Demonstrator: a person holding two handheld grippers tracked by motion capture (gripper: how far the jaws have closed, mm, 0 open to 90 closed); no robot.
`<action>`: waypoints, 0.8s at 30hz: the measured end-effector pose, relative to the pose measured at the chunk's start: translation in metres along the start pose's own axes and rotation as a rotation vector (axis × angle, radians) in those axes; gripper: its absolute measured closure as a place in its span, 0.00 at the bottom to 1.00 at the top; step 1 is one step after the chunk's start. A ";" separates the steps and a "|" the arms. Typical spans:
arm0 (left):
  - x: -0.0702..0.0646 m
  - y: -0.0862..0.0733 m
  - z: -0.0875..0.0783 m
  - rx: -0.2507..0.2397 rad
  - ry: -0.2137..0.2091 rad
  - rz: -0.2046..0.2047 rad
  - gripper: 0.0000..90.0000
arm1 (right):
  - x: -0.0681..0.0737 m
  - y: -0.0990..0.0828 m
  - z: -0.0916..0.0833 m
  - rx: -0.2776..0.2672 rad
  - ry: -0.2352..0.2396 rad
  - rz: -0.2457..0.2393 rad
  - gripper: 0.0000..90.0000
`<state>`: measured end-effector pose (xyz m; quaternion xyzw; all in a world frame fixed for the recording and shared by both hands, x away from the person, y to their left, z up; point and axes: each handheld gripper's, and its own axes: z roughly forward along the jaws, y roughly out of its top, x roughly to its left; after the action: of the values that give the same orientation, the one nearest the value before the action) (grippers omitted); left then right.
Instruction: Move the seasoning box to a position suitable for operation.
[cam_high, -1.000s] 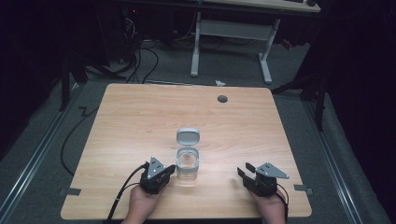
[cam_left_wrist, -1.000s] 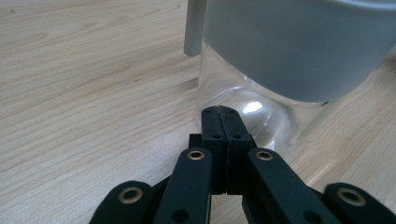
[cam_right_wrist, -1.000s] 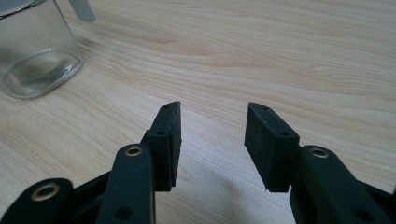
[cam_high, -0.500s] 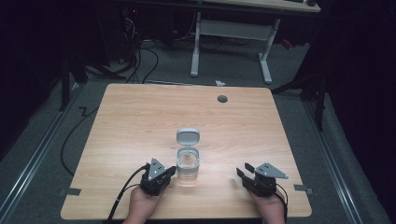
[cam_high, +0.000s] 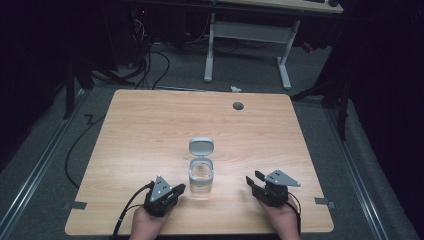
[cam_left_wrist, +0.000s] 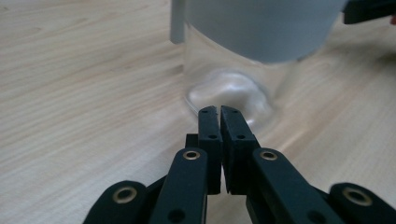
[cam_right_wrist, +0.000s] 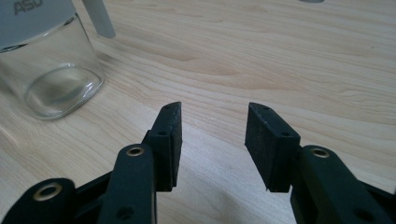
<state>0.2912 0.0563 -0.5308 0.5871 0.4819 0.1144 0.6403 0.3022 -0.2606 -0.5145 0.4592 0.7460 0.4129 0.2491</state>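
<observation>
Clear square-sided glass jar, grey hinged lid up, on pale woodgrain table. Left gripper closed, empty; right gripper spread wide, empty.

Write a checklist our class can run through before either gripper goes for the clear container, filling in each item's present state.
1. Clear container stands upright on the table: ok.
2. Its grey lid is flipped open, still attached at the far side: ok if the opening is wanted, not ok for a closed carry.
3. Left gripper ready to grasp: not ok, jaws are together, just short of the container's base.
4. Right gripper ready to grasp: ok, jaws apart, nothing between them.
5. Path from the right gripper to the container: ok, bare wood between.
6. Container contents: cannot tell; it looks empty through the glassy wall.
</observation>
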 end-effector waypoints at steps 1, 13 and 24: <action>-0.002 -0.001 -0.002 -0.001 -0.005 -0.001 0.95 | 0.001 0.000 0.002 0.010 0.002 0.002 0.64; -0.028 -0.014 0.000 0.030 -0.076 -0.002 1.00 | 0.006 0.008 0.019 0.034 0.005 0.036 1.00; -0.038 -0.019 0.020 0.053 -0.110 0.005 1.00 | 0.012 0.036 0.036 0.010 0.022 0.008 1.00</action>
<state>0.2791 0.0111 -0.5320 0.6105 0.4476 0.0706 0.6496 0.3413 -0.2278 -0.5036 0.4589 0.7490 0.4150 0.2371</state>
